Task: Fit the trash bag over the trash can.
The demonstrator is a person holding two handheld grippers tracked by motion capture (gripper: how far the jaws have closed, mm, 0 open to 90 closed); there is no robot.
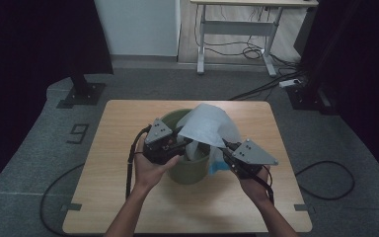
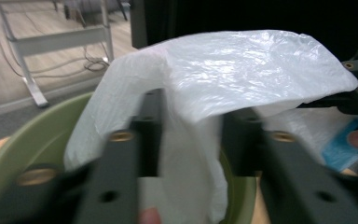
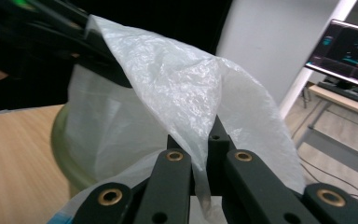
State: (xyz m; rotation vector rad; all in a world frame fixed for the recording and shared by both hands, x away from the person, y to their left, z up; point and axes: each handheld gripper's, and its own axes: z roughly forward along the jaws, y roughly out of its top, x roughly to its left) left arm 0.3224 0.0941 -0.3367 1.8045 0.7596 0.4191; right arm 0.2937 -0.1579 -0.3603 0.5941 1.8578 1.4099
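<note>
The person's 2 forearms enter from the bottom of the high view, each hand carrying a gripper over the wooden table, the largest thing here and the support for all the rest. On it, near the middle, stands a green bin, round and open at the top, upright. Above and partly inside it hangs a white plastic bag, thin and crinkled, lifted into a peaked tent; it seems to be held up and spread so that its mouth can be drawn around the bin's rim as a liner. A folded blue-and-white piece sits just beside the bin on the right, close to the right hand; I cannot tell whether it belongs to the bag.

The right gripper is clenched on the bag: its 2 black jaws pinch a fold of film between them, which gives 1 fixed corner to pull against. The left gripper has its jaws parted, with the film draped across and between them; they stand on either side of the sheet, and I judge it is not gripped there. In the left gripper view the bag hangs over the bin's rim, part of it trailing down inside
</note>
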